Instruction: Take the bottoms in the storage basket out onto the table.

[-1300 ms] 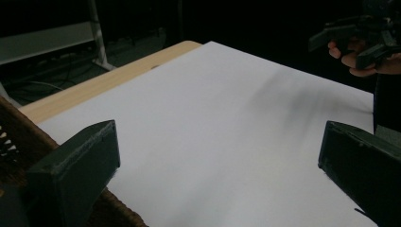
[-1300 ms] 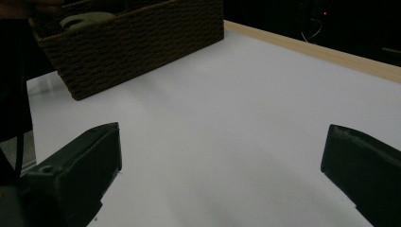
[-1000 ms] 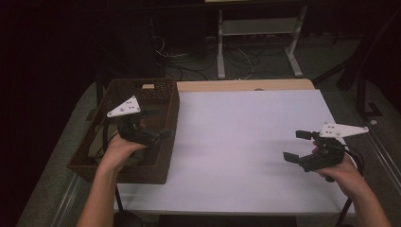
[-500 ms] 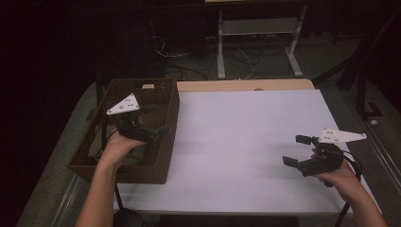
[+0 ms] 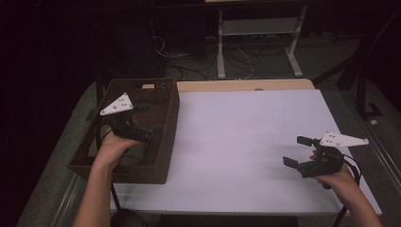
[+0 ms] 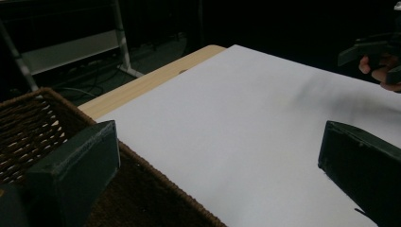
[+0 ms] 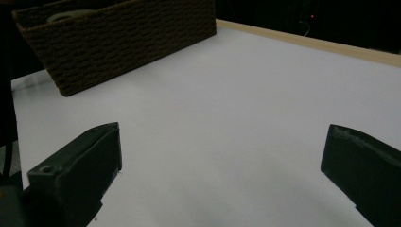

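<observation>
My left gripper (image 5: 150, 118) hovers open over the brown wicker basket (image 5: 142, 176) at the table's left side, and its jaws point right toward the white tabletop (image 5: 236, 137). In the left gripper view the gripper (image 6: 220, 142) holds nothing, with the basket's rim (image 6: 33, 123) under its left jaw. My right gripper (image 5: 295, 150) stands open near the front right corner, low over the white surface, and it points left. From the right gripper view the gripper (image 7: 222, 146) is wide apart and empty, facing the basket (image 7: 118, 38).
A pale curved thing (image 7: 66, 16) peeks over the basket's rim. A wooden strip (image 5: 246, 85) runs along the table's far edge. Beyond it lie cables and a white metal stand (image 5: 257, 28) on the dark floor. The right hand's gripper (image 6: 373, 47) shows far off in the left gripper view.
My right gripper has come nearer to the front edge and a little lower. The left gripper has hardly moved over the basket.
</observation>
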### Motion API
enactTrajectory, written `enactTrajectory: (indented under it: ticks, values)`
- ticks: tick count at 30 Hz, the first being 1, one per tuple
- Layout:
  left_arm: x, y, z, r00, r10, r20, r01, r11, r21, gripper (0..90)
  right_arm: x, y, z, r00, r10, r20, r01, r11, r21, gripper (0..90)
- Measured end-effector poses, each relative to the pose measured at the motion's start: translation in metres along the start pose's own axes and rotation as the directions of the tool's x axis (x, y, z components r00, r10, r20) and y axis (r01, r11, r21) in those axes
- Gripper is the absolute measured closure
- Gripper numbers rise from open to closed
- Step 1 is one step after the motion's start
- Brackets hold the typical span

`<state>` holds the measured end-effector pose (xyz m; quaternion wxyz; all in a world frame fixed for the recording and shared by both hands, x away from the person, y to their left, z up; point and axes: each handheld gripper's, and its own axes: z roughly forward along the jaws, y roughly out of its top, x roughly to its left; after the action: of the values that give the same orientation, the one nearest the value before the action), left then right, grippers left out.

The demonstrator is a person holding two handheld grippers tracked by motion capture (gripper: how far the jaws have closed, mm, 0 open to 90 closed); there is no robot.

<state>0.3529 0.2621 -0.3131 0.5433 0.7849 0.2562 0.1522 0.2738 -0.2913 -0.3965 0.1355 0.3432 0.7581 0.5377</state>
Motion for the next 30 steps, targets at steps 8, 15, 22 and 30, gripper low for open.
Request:
enactTrajectory:
  ticks: [8,15,22,30]
  values:
    - [0.004,-0.003,0.0,0.9997,0.009,-0.024,-0.008,0.9998,0.019,0.0,0.001,-0.006,0.0,0.9999,0.003,0.012,-0.003,1.0,0.01,0.0]
    - [0.01,-0.008,-0.005,0.9981,0.003,-0.061,-0.002,0.9997,0.025,0.0,0.001,-0.013,0.001,0.9998,0.009,0.016,-0.009,1.0,0.012,0.0]
    - [0.016,-0.011,-0.009,0.996,-0.007,-0.089,0.009,0.9997,0.024,0.0,0.001,-0.017,0.001,0.9998,0.002,0.017,-0.003,1.0,0.027,0.0]
    - [0.022,-0.016,-0.012,0.9926,-0.005,-0.121,0.01,0.9991,0.041,0.0,0.002,-0.021,0.0,0.9997,0.003,0.025,-0.003,1.0,0.017,0.0]
